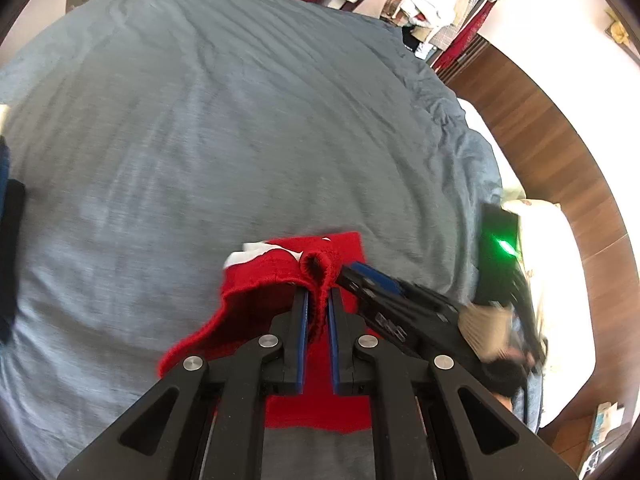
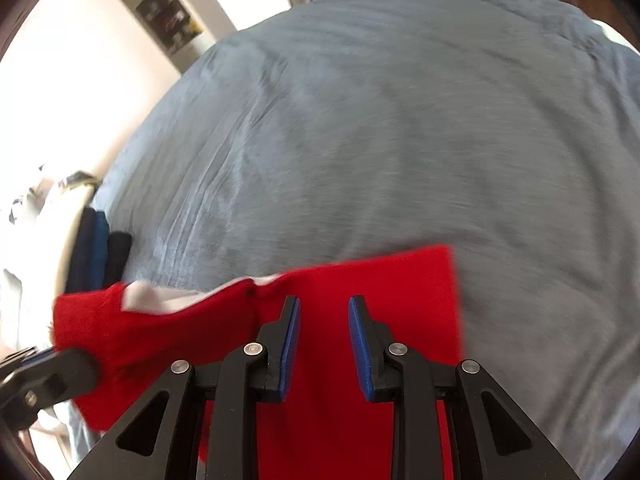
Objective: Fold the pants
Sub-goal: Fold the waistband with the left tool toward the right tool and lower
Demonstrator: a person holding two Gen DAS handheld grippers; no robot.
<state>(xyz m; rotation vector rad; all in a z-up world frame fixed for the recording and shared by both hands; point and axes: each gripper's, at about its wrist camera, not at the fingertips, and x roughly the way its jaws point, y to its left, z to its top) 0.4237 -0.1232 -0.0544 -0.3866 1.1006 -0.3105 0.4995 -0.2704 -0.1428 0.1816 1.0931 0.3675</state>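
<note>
Bedroom: grey-blue bedspread [image 1: 240,120], lightly wrinkled; hanging clothes rack [image 1: 440,12] behind, wood floor [image 1: 540,128] beside.
Left view: left gripper [image 1: 318,300] nearly closed, pinching ribbed red hem of pants [image 1: 272,280], lifted off the bed; right gripper [image 1: 368,280] just beside, blurred.
Right view: right gripper [image 2: 324,320] wide apart, holding nothing, over flat red pants [image 2: 380,300]; white lining [image 2: 160,300] shows at raised edge.
Stack: dark folded clothes [image 2: 100,248] at bed edge.
Tip: probably carry hem over flat panel, align edges, keep knit taut.
Texture: soft, floppy knit.
</note>
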